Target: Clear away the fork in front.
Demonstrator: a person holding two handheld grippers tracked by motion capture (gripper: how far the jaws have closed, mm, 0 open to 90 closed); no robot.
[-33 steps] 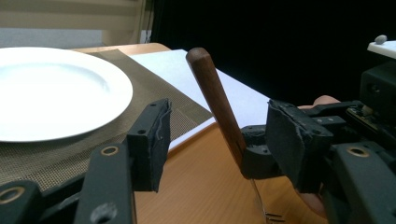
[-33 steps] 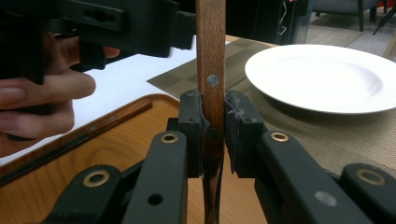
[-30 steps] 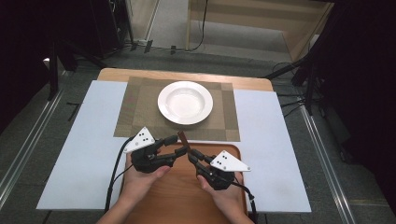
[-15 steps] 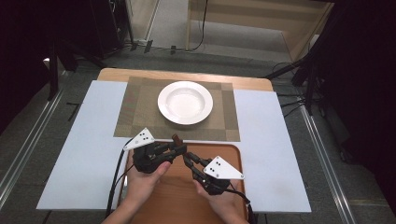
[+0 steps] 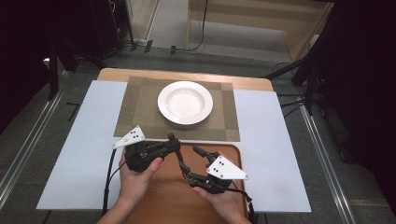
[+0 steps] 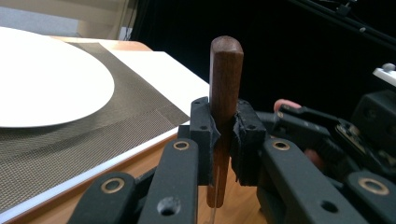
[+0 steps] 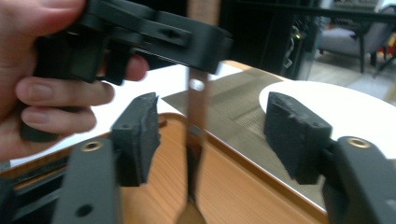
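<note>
A utensil with a brown wooden handle [image 6: 225, 70] and a thin metal stem [image 7: 196, 116] stands upright over the wooden tray [image 5: 163, 196]. My left gripper [image 5: 173, 143] is shut on the handle; its jaws have just been closing, and both pads press the wood [image 6: 225, 135]. My right gripper [image 5: 189, 157] sits just right of it with its jaws open. They have just been opening, and the stem hangs between the pads [image 7: 212, 140] without touching them. The utensil's lower end is blurred.
A white plate [image 5: 185, 102] rests on a woven brown placemat [image 5: 135, 112] beyond the tray. A white board [image 5: 84, 140] covers the table to both sides. A person's hand [image 7: 51, 93] grasps the left gripper close to the right one.
The left jaws closed onto the wooden handle. The right jaws, shut on the utensil before, have spread apart and let it go. Both hands stayed nearly in place.
</note>
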